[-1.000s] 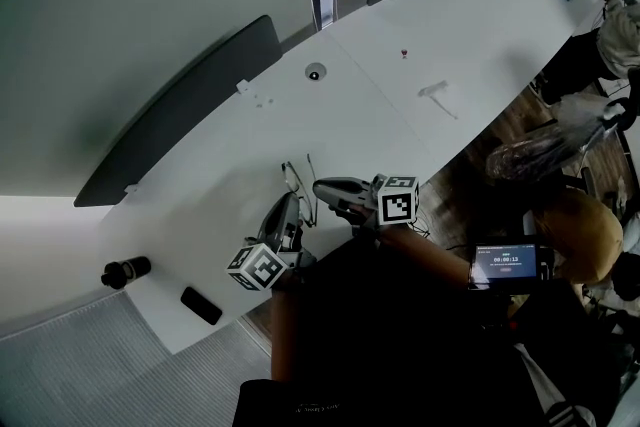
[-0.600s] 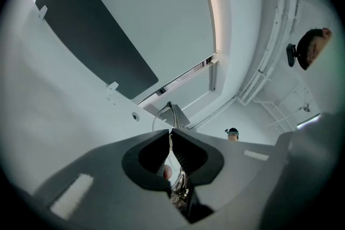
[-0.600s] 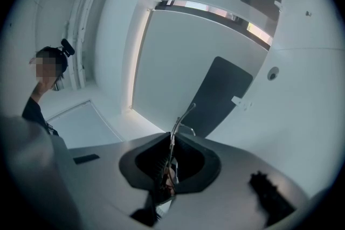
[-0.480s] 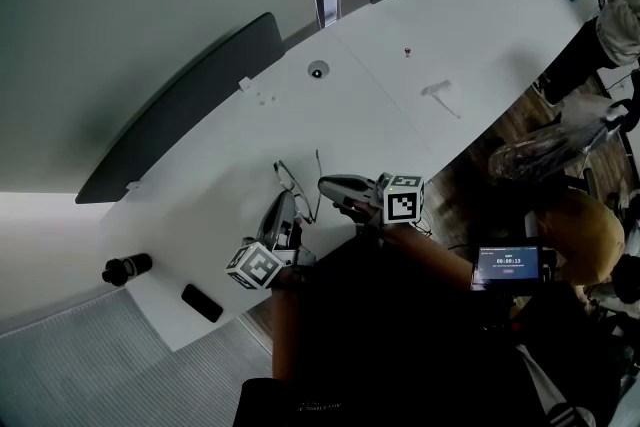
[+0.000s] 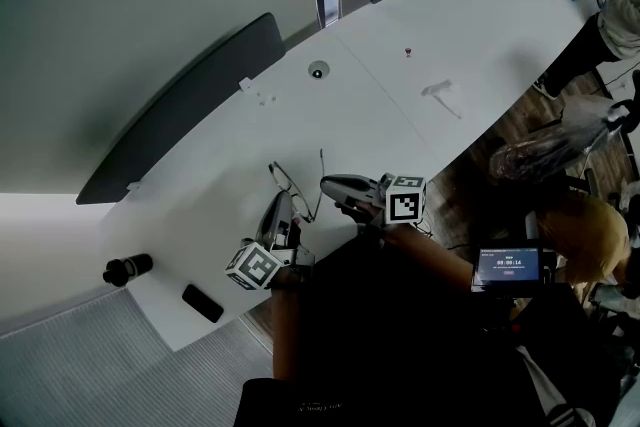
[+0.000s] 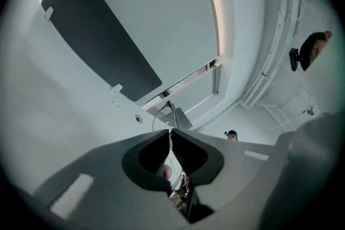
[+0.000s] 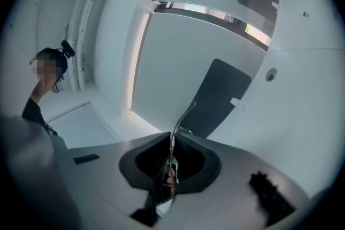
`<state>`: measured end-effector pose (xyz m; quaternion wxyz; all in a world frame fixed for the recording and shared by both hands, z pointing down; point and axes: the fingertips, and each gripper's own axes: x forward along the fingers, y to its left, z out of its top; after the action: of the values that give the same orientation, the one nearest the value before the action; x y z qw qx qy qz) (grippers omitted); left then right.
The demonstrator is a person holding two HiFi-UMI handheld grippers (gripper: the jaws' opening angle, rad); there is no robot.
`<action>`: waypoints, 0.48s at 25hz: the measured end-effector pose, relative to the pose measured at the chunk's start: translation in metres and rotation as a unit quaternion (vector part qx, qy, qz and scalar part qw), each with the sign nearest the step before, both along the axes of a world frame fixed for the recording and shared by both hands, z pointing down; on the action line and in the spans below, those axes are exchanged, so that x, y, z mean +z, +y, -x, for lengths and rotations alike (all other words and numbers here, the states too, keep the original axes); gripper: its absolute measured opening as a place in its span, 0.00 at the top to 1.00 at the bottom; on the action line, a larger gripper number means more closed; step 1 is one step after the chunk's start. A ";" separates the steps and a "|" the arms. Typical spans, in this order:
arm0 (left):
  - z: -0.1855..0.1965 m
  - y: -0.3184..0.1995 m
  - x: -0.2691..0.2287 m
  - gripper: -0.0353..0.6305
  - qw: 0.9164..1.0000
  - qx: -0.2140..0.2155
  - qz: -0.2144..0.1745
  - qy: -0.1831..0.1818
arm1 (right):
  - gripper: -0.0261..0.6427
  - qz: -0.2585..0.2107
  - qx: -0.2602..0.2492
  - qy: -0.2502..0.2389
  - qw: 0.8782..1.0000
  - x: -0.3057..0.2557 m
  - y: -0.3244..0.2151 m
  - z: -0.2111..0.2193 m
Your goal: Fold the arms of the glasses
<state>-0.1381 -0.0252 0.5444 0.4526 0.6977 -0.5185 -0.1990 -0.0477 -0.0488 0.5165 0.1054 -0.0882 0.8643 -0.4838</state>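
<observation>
A thin wire-framed pair of glasses [image 5: 290, 183] is held just above the white table [image 5: 400, 115], near its front edge. My left gripper [image 5: 286, 201] comes from below and is shut on the frame; in the left gripper view the wire rim [image 6: 160, 114] rises out of the closed jaws [image 6: 170, 133]. My right gripper [image 5: 324, 187] comes from the right and is shut on one arm of the glasses. That arm [image 7: 185, 116] sticks up from between the pads [image 7: 172, 140] with a curved tip. The part inside each pair of jaws is hidden.
A black cylinder [image 5: 125, 270] and a flat black device [image 5: 202, 304] lie at the table's left end. A round grommet [image 5: 318, 70] and a small white piece [image 5: 440, 93] sit farther back. Dark chair backs [image 5: 190, 105] line the far side. A timer screen [image 5: 510, 265] shows at right.
The lens end of the glasses has swung a little to the left as my left gripper rolled slightly. My right gripper has stayed where it was. Both grips are unchanged.
</observation>
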 end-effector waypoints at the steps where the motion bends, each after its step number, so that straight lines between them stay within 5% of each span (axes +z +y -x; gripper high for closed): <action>1: 0.001 0.000 0.000 0.91 1.000 -0.002 0.000 0.000 | 0.92 -0.001 0.000 0.001 1.000 0.000 0.000 0.000; 12: 0.010 0.001 0.003 0.91 1.000 -0.019 0.004 0.003 | 0.92 -0.003 0.004 0.006 1.000 0.003 0.000 -0.001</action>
<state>-0.1483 -0.0238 0.5475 0.4530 0.6853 -0.5313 -0.2071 -0.0464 -0.0493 0.5193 0.1026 -0.0937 0.8662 -0.4799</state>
